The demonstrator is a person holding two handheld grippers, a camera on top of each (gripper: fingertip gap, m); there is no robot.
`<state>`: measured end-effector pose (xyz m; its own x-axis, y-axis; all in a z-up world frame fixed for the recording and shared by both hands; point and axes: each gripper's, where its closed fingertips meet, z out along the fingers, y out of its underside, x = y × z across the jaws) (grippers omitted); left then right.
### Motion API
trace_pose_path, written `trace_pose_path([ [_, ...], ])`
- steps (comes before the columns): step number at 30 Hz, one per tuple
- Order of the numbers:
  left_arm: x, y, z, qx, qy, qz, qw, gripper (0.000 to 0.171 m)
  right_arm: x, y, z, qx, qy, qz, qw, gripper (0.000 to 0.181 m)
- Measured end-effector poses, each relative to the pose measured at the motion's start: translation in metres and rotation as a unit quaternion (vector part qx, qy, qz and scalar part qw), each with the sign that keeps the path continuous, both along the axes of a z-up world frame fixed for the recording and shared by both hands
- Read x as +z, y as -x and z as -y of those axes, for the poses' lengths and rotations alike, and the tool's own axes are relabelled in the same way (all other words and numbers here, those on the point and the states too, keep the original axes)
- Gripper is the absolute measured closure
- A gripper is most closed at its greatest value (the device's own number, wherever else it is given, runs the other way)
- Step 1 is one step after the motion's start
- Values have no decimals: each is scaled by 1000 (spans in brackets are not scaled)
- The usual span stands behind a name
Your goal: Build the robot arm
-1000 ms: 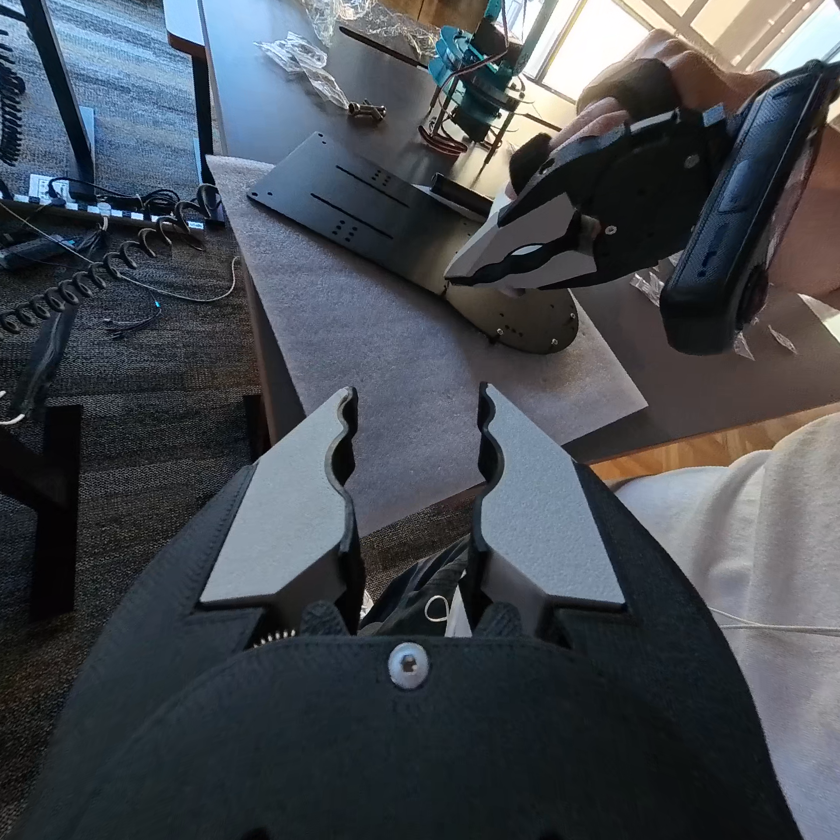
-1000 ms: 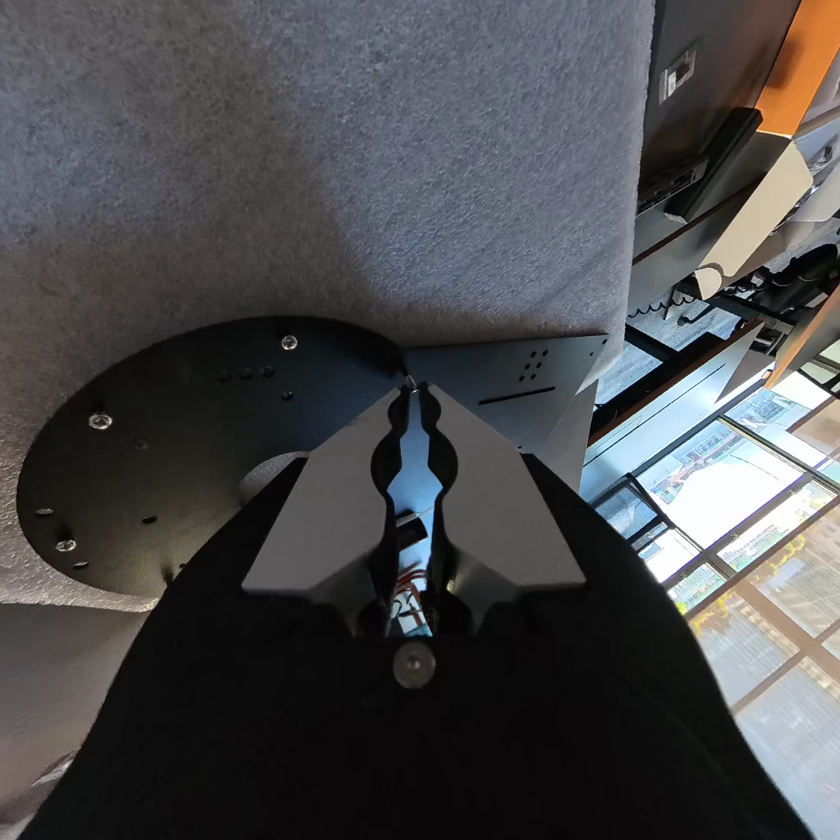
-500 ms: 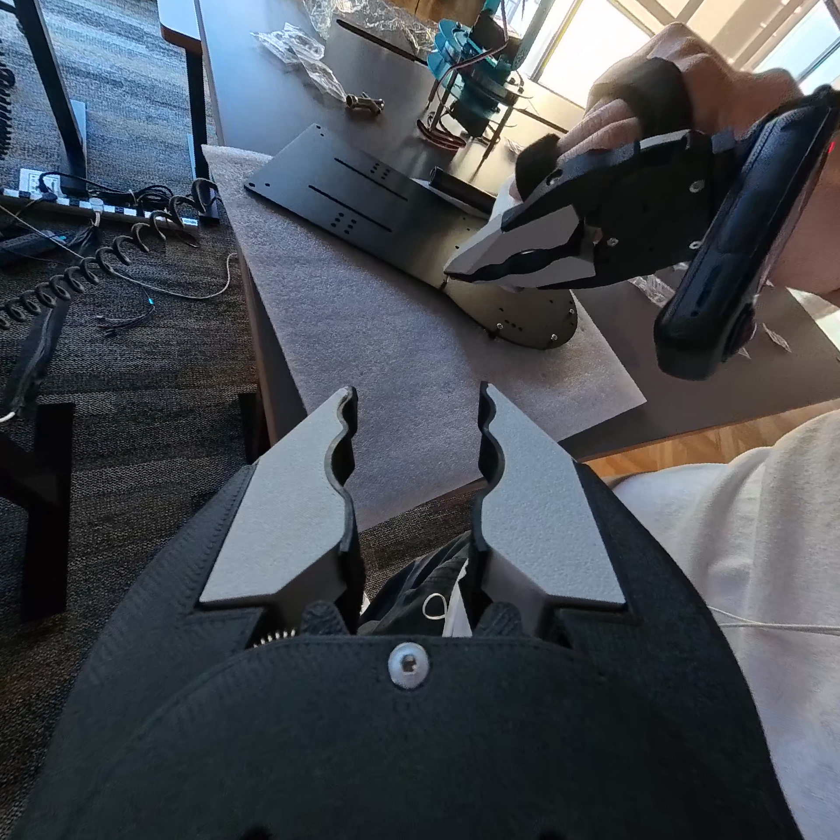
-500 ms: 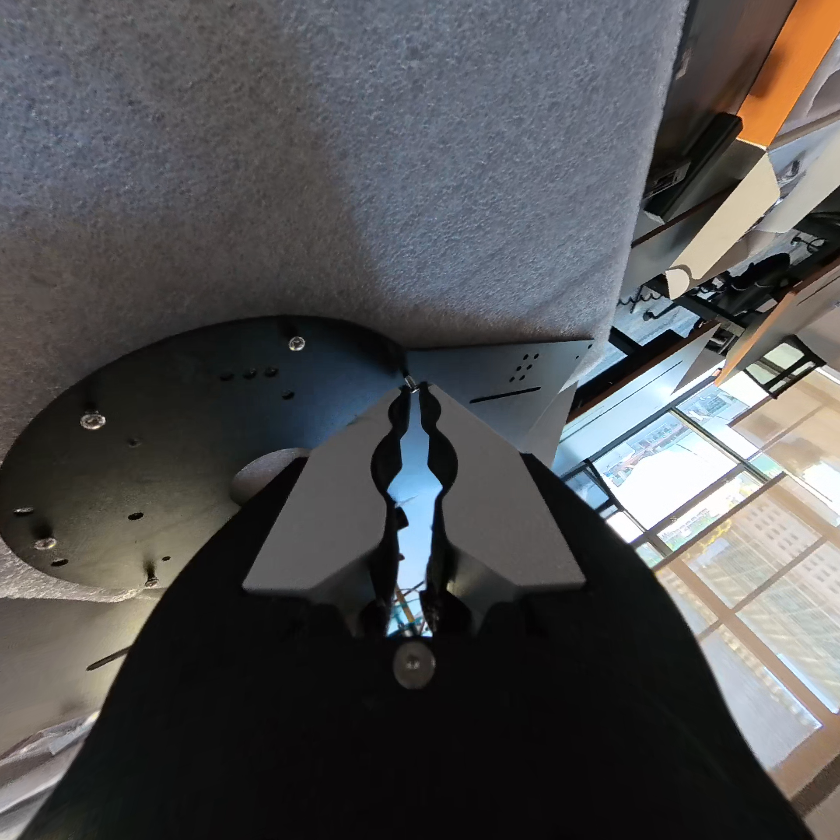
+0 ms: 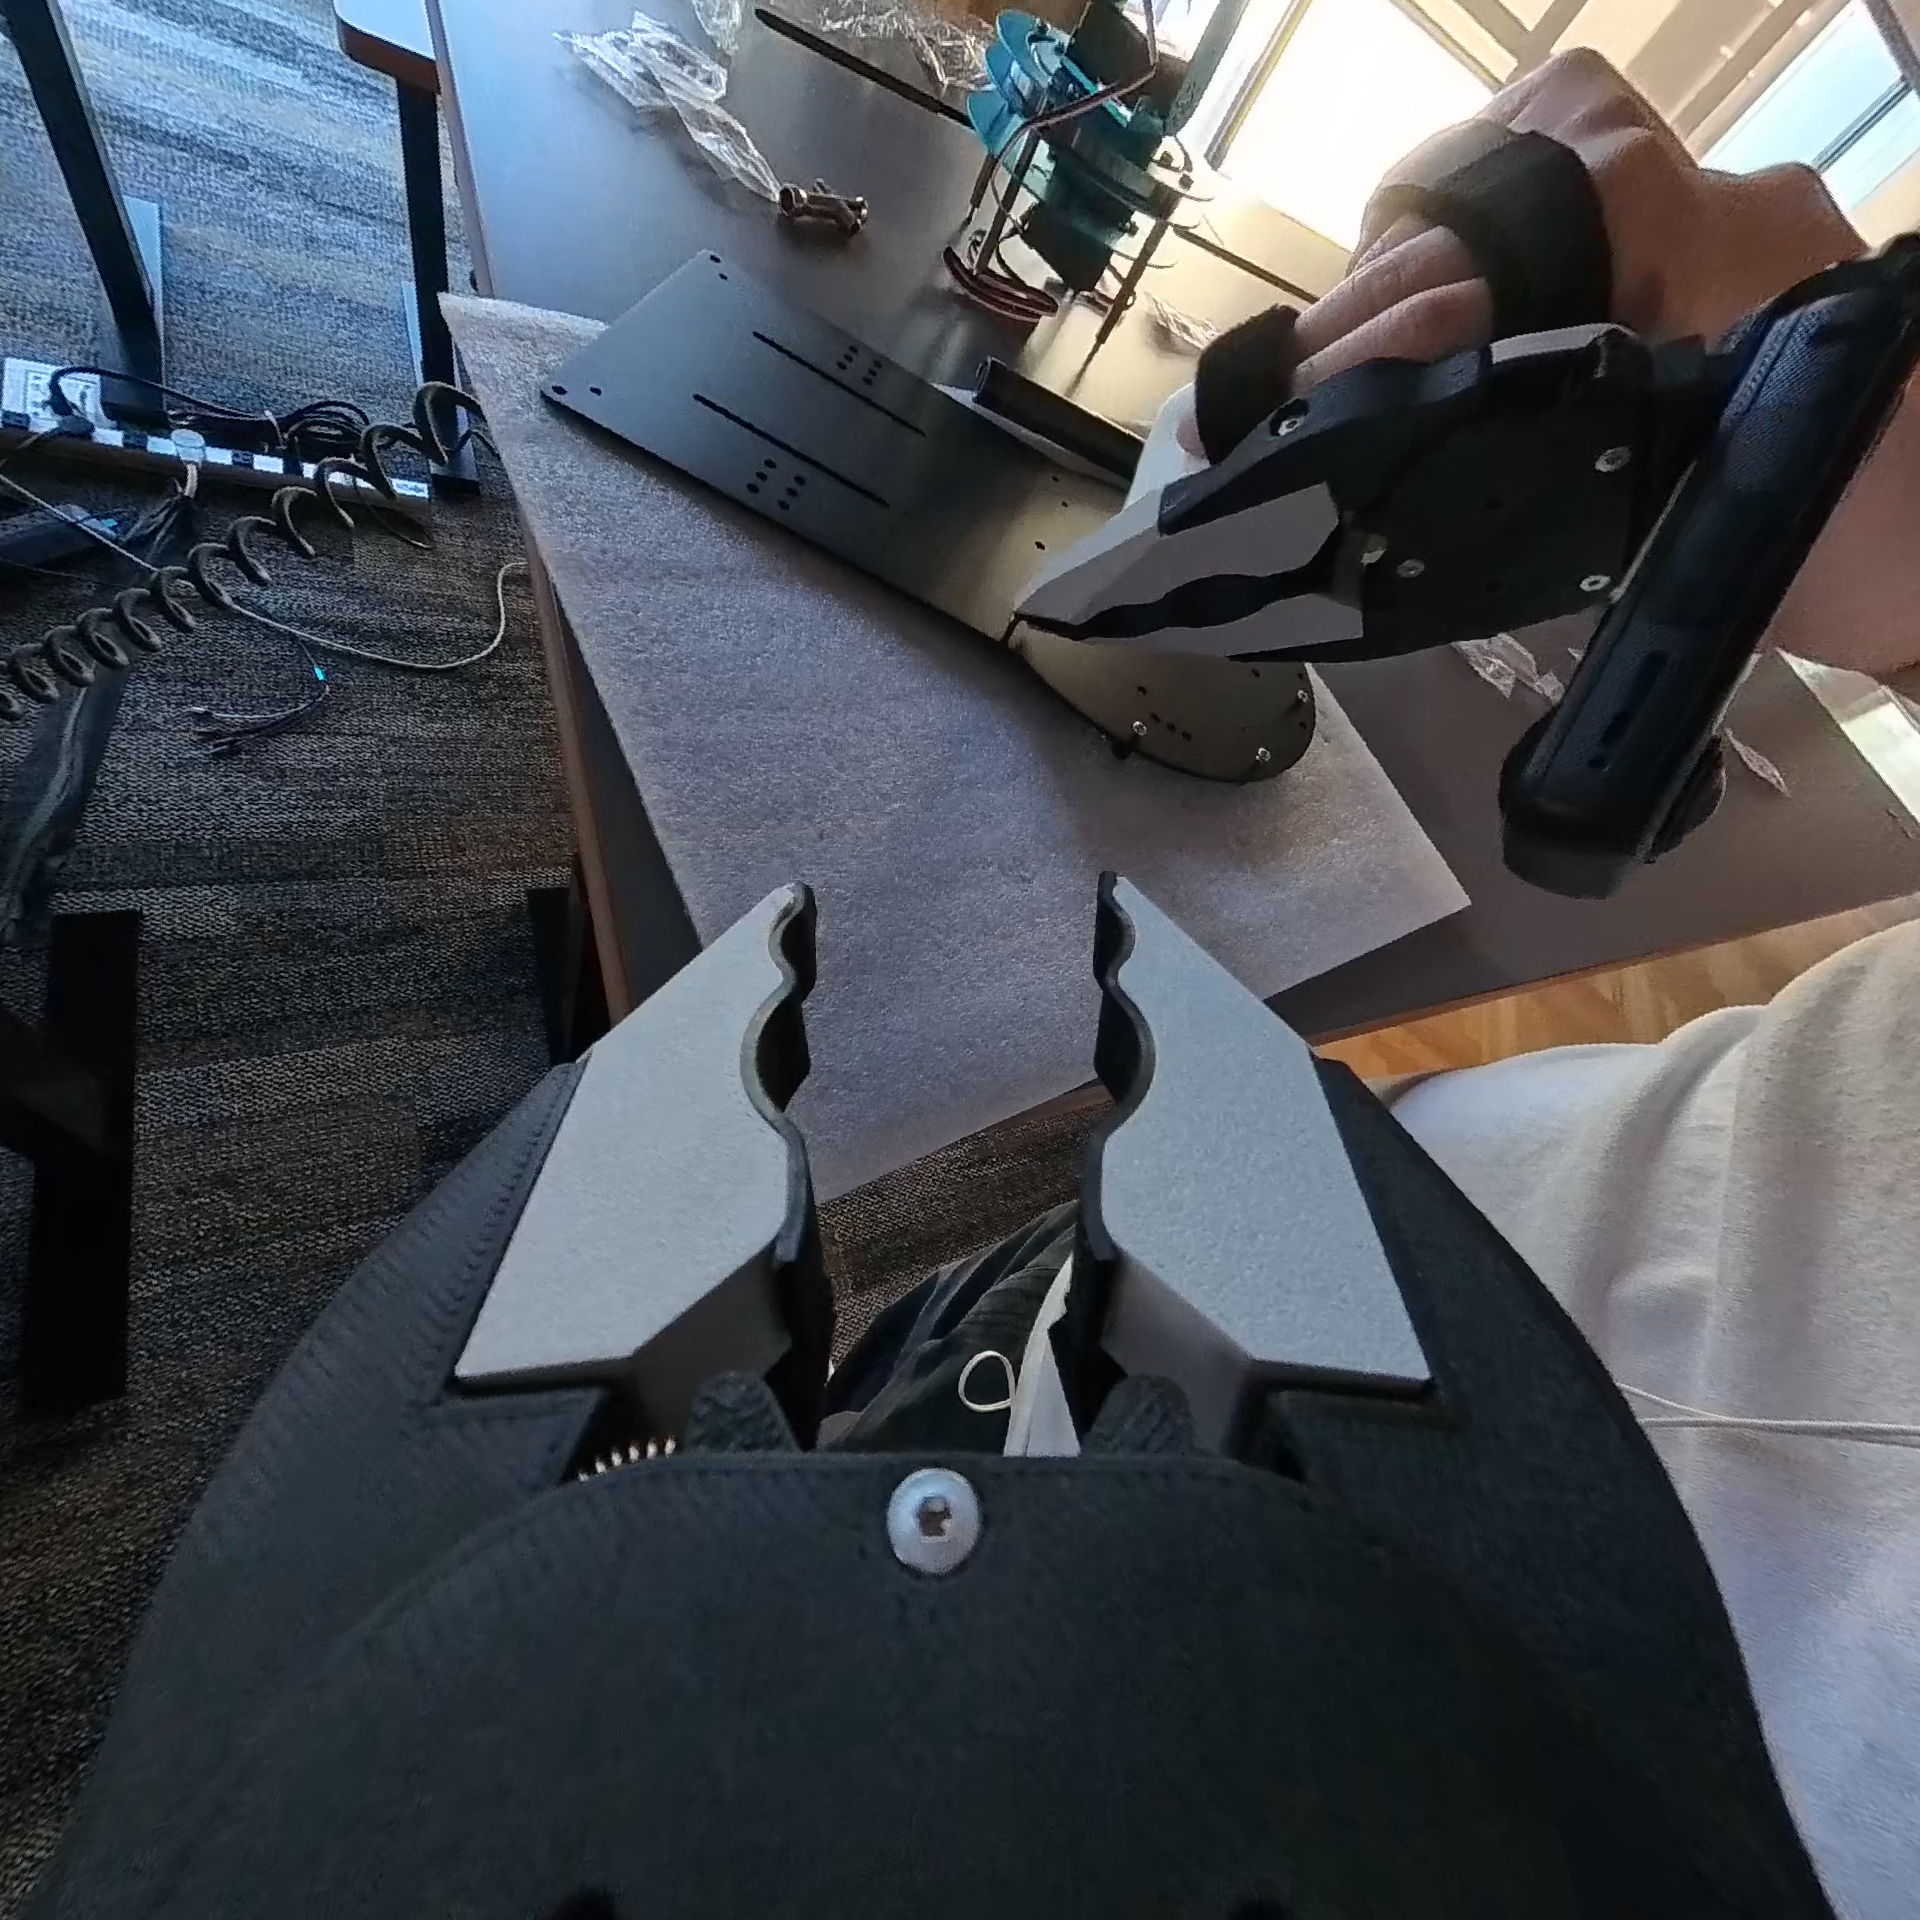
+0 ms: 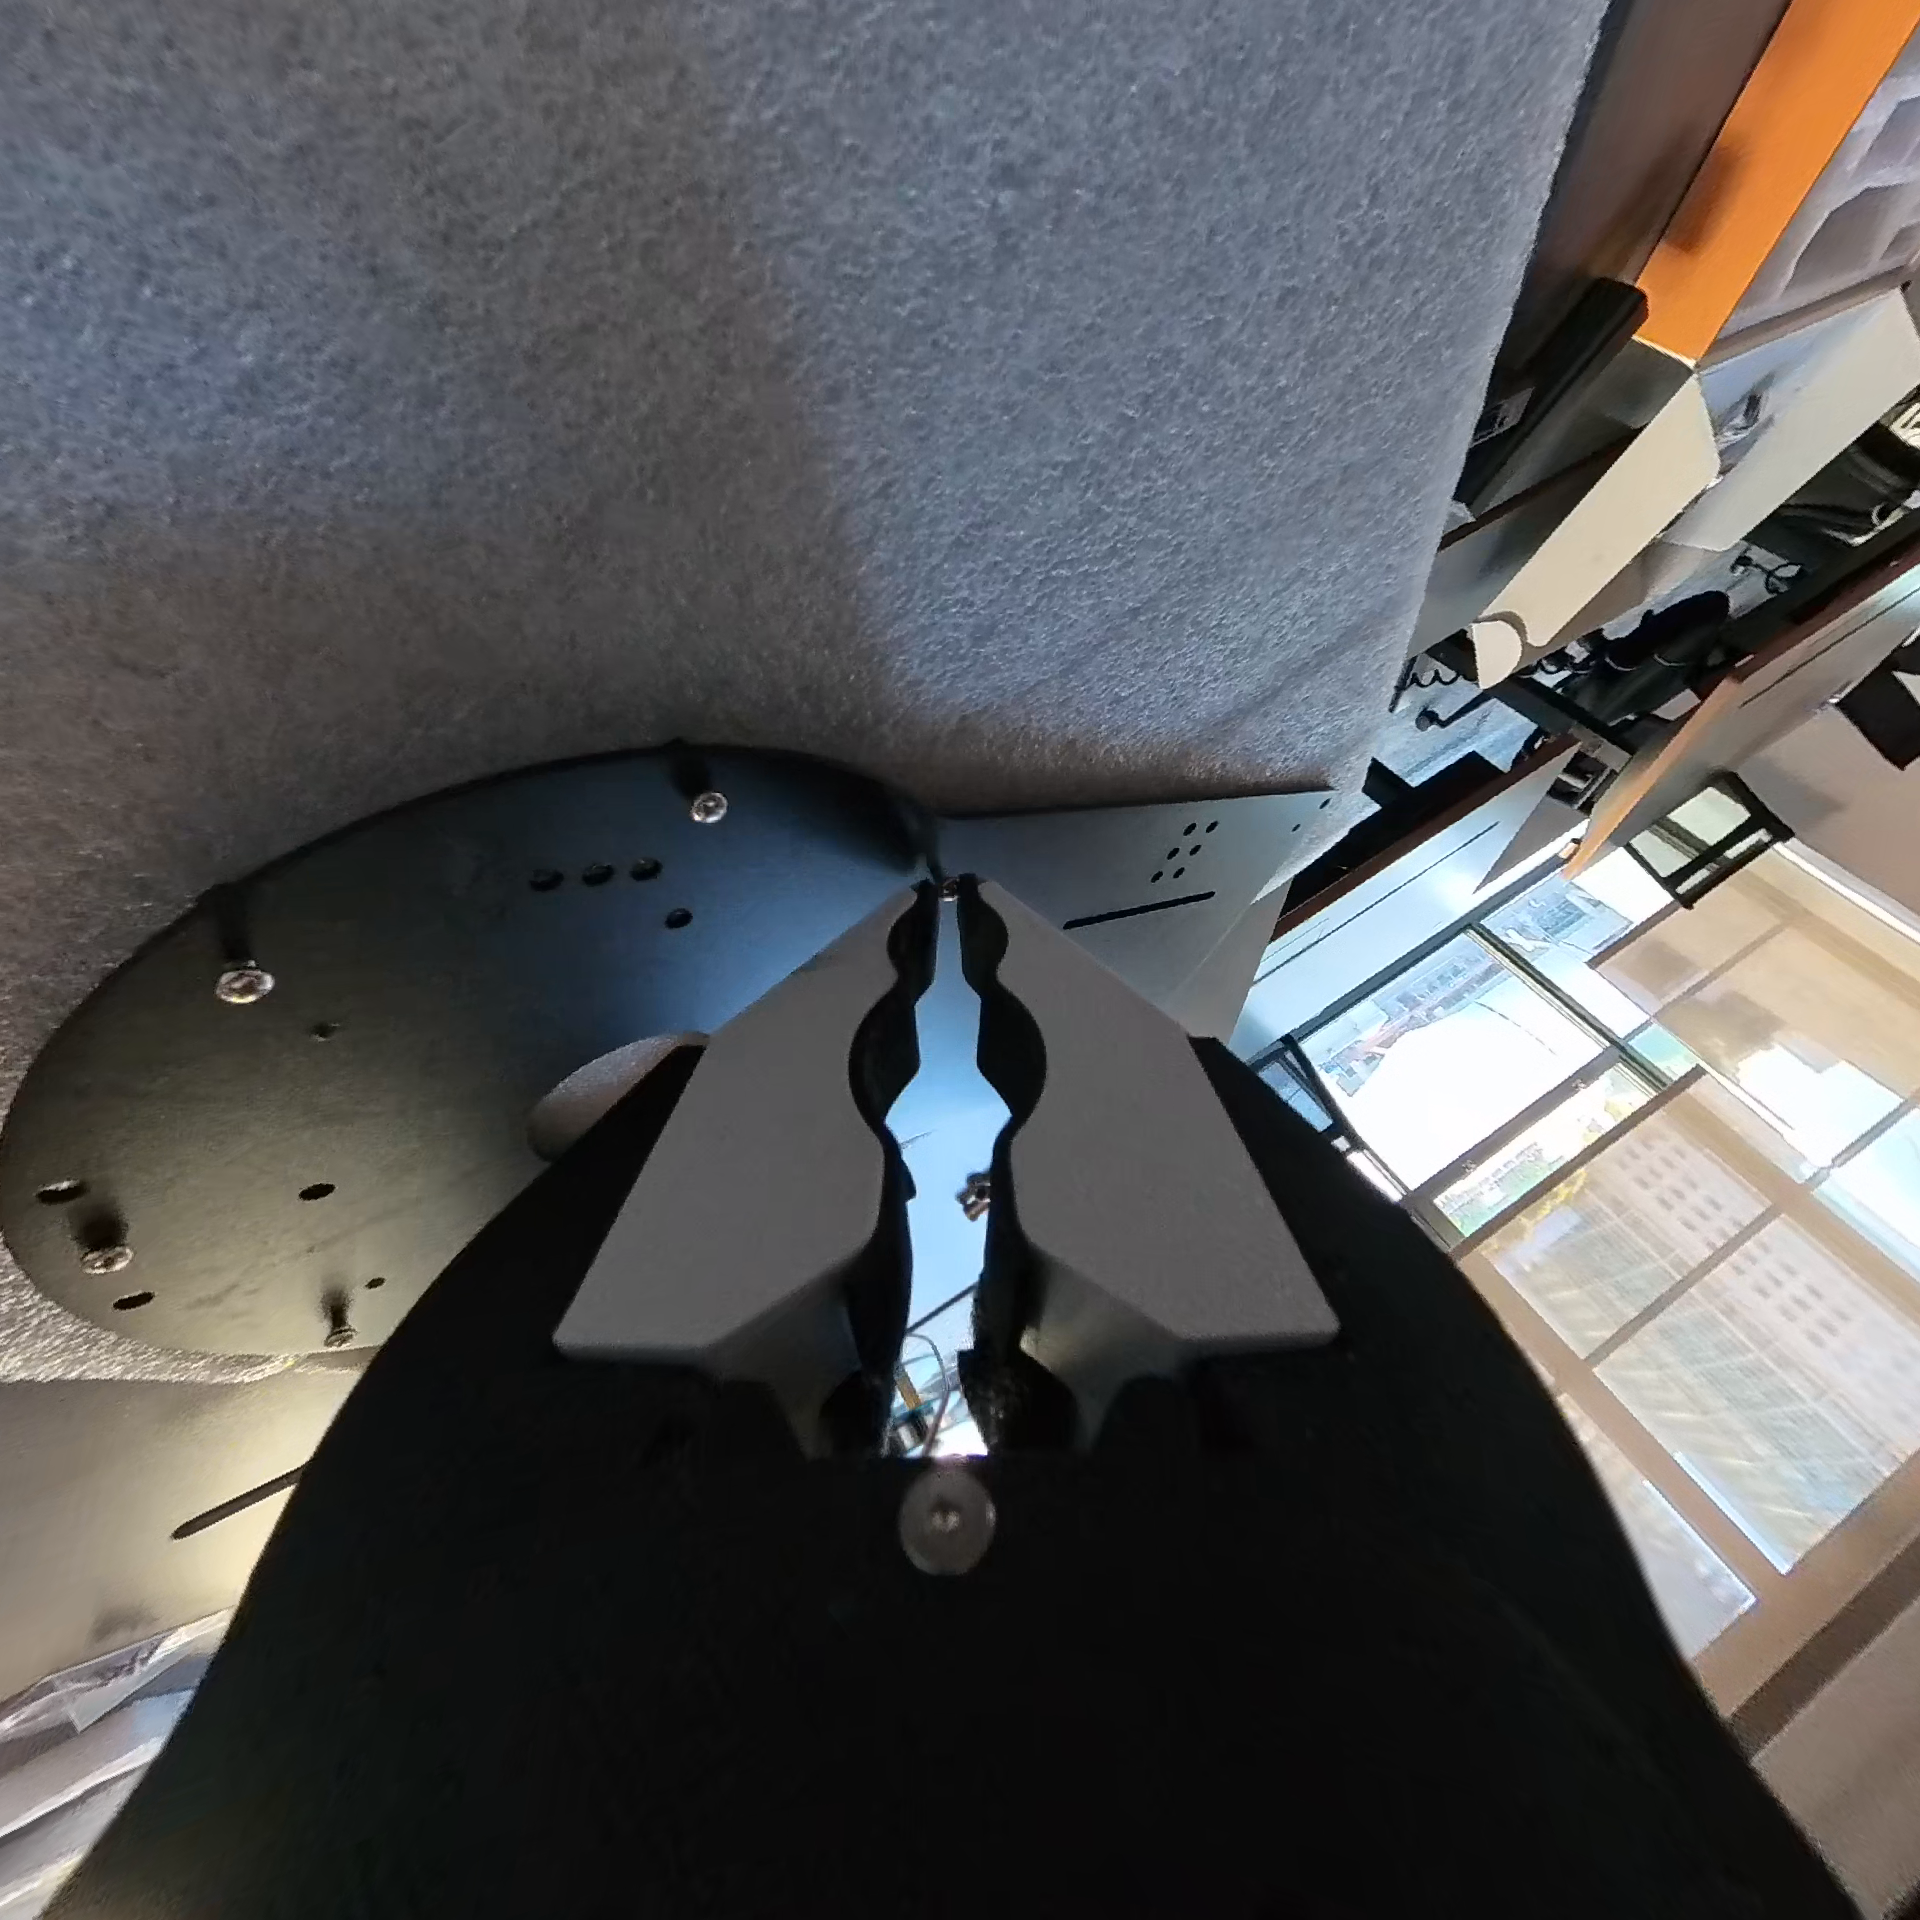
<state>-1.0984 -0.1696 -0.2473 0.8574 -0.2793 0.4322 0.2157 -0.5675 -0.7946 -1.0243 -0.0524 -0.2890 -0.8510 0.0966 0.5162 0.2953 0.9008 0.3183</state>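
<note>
- Carpeted office floor lay to the left of a dark bench [image 5: 582, 187], with a coiled cable [image 5: 156, 613] trailing across it and bright windows behind.
- Compared with a second before, little had changed. The right gripper [image 6: 943, 883] had stayed at the same spot while its camera tipped a little (more window came into view). The left gripper [image 5: 951, 904] had barely shifted.
- Right jaws were almost closed, clenched on a small screw [image 6: 948, 885] at their very tips. The screw sat right at the edge where the round plate [image 6: 416, 1039] met the slotted plate [image 5: 790, 436]. Whether it touched the metal could not be told.
- Left jaws were released and held nothing, hovering over the near edge of the bench, well apart from both plates.
- A gloved hand [image 5: 1507, 239] held the right gripper.
- Grey mat [image 5: 831, 727] under the plates looked soft and fuzzy, like felt or foam sheet.
- Both plates were flat, matt black metal. One was a disc with small holes and several bright screw heads [image 6: 244, 982], the other rectangular with two narrow slots and clusters of dots.
- Farther back stood a teal device [image 5: 1081, 156] on thin wire legs, beside crinkled clear plastic bags [image 5: 665, 73].
</note>
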Motion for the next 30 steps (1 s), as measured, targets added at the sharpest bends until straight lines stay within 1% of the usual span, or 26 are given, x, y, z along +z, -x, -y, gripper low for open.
trace_pose_path([
  [12, -4, 1, 3, 4, 3, 8, 1000, 119, 0, -1, -4, -16, 14, -10, 1000, 176],
  [19, -4, 2, 3, 8, 5, 9, 1000, 119, 4, 0, -3, -25, 41, -29, 998, 174],
  [22, -4, 0, 2, 6, 6, 9, 1000, 119, 8, -3, -6, -48, 63, -39, 996, 173],
  [24, -4, 0, 3, 6, 7, 6, 1000, 119, 19, -10, -17, -94, 87, -61, 990, 173],
  [26, -3, 1, 4, 8, 6, 3, 1000, 118, 40, -26, -37, -168, 139, -115, 969, 173],
  [27, -2, 2, 5, 11, 4, 4, 1000, 118, 52, -37, -51, -216, 172, -150, 949, 173],
  [28, -1, 4, 7, 15, 2, 6, 1000, 118, 63, -52, -67, -273, 210, -185, 920, 172],
  [29, 0, 6, 8, 18, 0, 9, 1000, 119, 69, -70, -84, -337, 255, -212, 881, 168],
  [30, 2, 7, 9, 22, -3, 12, 1000, 119, 70, -90, -98, -404, 303, -228, 833, 161],
])
